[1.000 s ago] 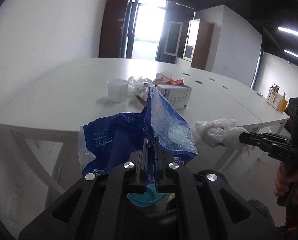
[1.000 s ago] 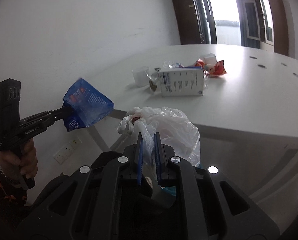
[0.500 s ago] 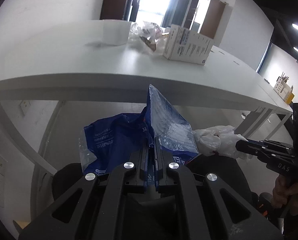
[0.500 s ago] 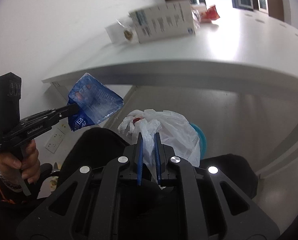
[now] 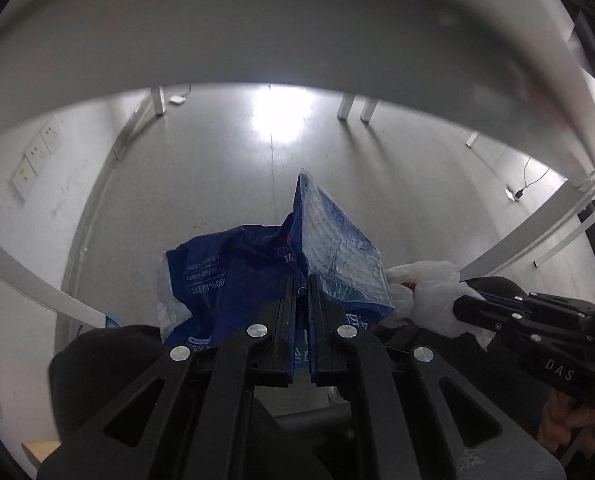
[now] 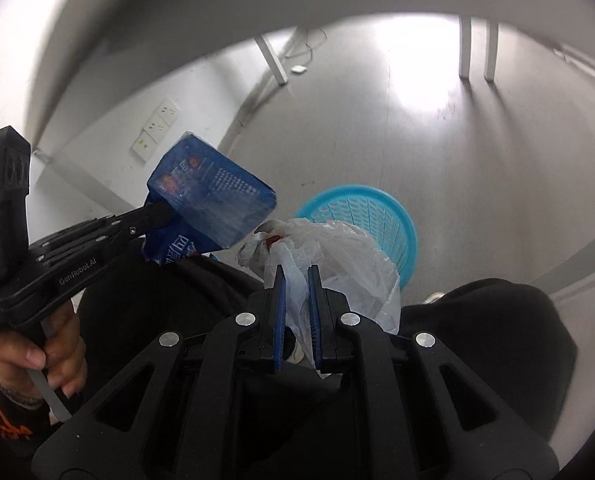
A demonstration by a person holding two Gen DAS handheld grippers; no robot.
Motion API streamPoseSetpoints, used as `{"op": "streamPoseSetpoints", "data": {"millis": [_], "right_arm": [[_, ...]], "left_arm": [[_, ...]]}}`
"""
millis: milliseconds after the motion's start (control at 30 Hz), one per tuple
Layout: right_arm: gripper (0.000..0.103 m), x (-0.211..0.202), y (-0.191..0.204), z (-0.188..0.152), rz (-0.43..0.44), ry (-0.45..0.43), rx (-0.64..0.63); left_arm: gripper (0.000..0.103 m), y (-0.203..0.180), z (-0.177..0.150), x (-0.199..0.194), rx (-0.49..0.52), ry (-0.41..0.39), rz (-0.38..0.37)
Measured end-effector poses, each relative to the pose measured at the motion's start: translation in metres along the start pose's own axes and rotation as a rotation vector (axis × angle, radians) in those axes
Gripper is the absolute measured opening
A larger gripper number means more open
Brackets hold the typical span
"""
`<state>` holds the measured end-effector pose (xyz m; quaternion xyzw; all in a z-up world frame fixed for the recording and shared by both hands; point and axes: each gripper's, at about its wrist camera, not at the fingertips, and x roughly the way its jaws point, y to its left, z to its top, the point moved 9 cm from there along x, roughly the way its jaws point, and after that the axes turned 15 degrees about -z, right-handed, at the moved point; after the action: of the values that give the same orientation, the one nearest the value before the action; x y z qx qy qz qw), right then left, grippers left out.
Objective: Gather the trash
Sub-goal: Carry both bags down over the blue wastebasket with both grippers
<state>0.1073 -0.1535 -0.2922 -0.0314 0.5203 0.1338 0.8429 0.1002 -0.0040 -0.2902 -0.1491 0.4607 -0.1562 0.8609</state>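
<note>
My left gripper (image 5: 302, 280) is shut on a crumpled blue plastic wrapper (image 5: 233, 276) and holds it in the air below the table edge; the wrapper also shows in the right wrist view (image 6: 211, 194). My right gripper (image 6: 295, 270) is shut on a crumpled white plastic bag (image 6: 337, 256) with a bit of red in it, also in the left wrist view (image 5: 429, 292). A light blue mesh waste basket (image 6: 377, 210) stands on the floor just beyond and below the white bag. The left gripper (image 6: 157, 210) is to the left of the basket.
The white table's underside (image 5: 297, 32) arches over both views. White table legs (image 6: 477, 48) stand on the grey floor farther off. Wall sockets (image 6: 155, 130) are on the left wall. The person's dark-clothed knees (image 6: 497, 320) are close below the grippers.
Both grippers have dropped from table height to below the table edge and now point down at the floor. The trash on the table is out of view and the blue basket has come into view.
</note>
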Motion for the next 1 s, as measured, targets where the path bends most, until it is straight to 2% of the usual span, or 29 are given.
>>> {"op": "streamPoseSetpoints", "data": {"millis": [100, 167, 233, 333, 433, 600, 733, 1000], "right_arm": [[0.010, 0.019, -0.002, 0.002, -0.010, 0.026, 0.012], [0.010, 0.033, -0.002, 0.003, -0.015, 0.044, 0.022], [0.010, 0.046, -0.001, 0.003, -0.018, 0.072, 0.037], [0.010, 0.069, -0.001, 0.004, -0.052, 0.109, 0.044], [0.010, 0.091, 0.000, 0.006, -0.049, 0.157, 0.071], [0.010, 0.142, -0.005, 0.009, -0.076, 0.212, 0.080], [0.010, 0.173, -0.008, 0.010, -0.064, 0.271, 0.114], [0.010, 0.225, -0.009, 0.007, -0.033, 0.371, 0.197]], "left_arm": [[0.004, 0.006, 0.003, 0.020, -0.026, 0.026, -0.003], [0.004, 0.015, 0.005, 0.033, -0.087, 0.053, -0.025], [0.004, 0.029, 0.006, 0.048, -0.130, 0.082, -0.015], [0.003, 0.041, 0.004, 0.073, -0.162, 0.122, -0.008], [0.003, 0.055, 0.005, 0.099, -0.174, 0.137, 0.004], [0.003, 0.068, 0.003, 0.136, -0.247, 0.183, -0.010], [0.003, 0.085, 0.001, 0.164, -0.332, 0.236, -0.010], [0.003, 0.095, 0.000, 0.212, -0.369, 0.304, 0.003]]}}
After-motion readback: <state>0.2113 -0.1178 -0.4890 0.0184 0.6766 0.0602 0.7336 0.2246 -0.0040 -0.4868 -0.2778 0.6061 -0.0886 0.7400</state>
